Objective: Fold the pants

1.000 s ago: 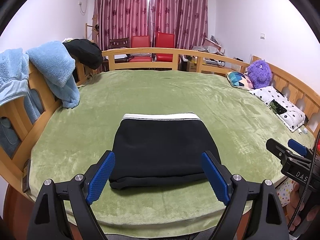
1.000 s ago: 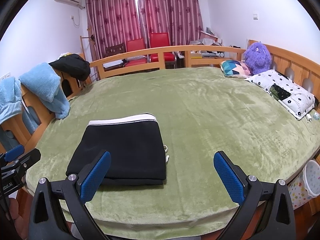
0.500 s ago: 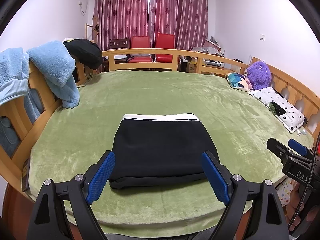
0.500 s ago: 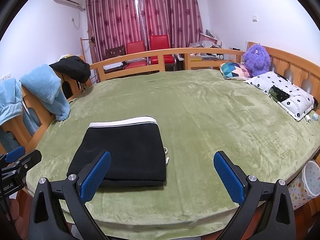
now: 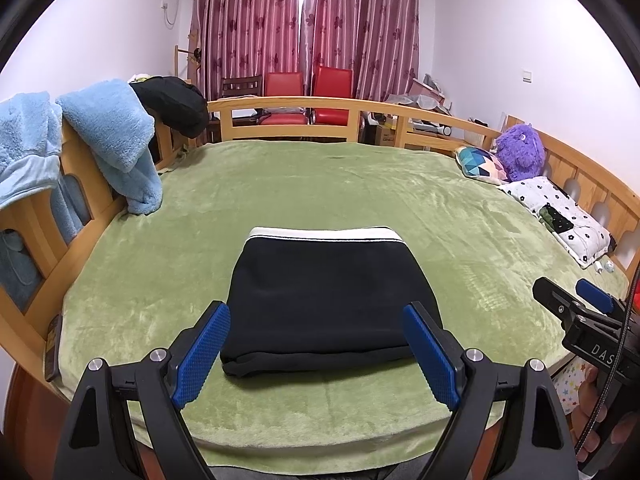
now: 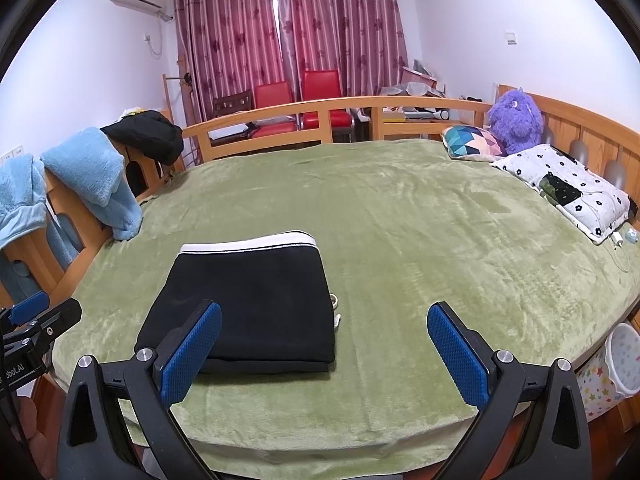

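Note:
The black pants (image 5: 328, 296) lie folded into a compact rectangle on the green bed cover (image 5: 320, 184), white waistband on the far edge. They also show in the right wrist view (image 6: 252, 300), with a white drawstring end at their right side. My left gripper (image 5: 316, 348) is open and empty, hovering just before the pants' near edge. My right gripper (image 6: 324, 352) is open and empty, to the right of the pants near the bed's front edge. Each gripper shows at the edge of the other's view.
Blue fleece clothes (image 5: 108, 140) and a black garment (image 5: 172, 104) hang on the wooden rail at left. A patterned cushion (image 6: 472, 142), purple plush toy (image 6: 516, 120) and spotted pillow (image 6: 568, 188) lie at right. A white bin (image 6: 624, 360) stands beside the bed.
Both views have shifted only slightly. The pants have not moved and both grippers remain open.

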Available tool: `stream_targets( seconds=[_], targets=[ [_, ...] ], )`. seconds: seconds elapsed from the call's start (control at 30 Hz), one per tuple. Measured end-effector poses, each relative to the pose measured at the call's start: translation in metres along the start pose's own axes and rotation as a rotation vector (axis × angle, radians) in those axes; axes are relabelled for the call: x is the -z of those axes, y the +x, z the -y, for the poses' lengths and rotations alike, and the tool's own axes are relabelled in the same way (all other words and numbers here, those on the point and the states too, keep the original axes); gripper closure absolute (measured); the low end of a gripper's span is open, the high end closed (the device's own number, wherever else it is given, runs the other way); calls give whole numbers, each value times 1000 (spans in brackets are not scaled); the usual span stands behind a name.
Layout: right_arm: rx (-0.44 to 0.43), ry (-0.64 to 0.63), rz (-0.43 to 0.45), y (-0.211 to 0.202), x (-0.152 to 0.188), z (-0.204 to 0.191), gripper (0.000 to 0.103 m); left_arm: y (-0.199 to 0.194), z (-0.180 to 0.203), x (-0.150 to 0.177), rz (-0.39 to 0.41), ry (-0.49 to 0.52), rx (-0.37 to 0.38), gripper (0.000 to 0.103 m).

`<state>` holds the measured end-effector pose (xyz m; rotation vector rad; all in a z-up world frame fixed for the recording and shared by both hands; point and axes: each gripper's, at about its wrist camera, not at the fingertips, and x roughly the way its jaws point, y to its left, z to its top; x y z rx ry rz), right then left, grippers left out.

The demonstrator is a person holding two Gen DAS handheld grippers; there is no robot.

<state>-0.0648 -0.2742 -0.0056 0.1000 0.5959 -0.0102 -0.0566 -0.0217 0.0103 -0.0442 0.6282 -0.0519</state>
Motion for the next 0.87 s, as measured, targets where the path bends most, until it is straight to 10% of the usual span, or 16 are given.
stream_targets(
  seconds=[0.87],
  targets=[
    [-10, 1, -6, 2, -3, -1, 2, -3, 1, -2, 2, -6, 6, 16]
  ],
)
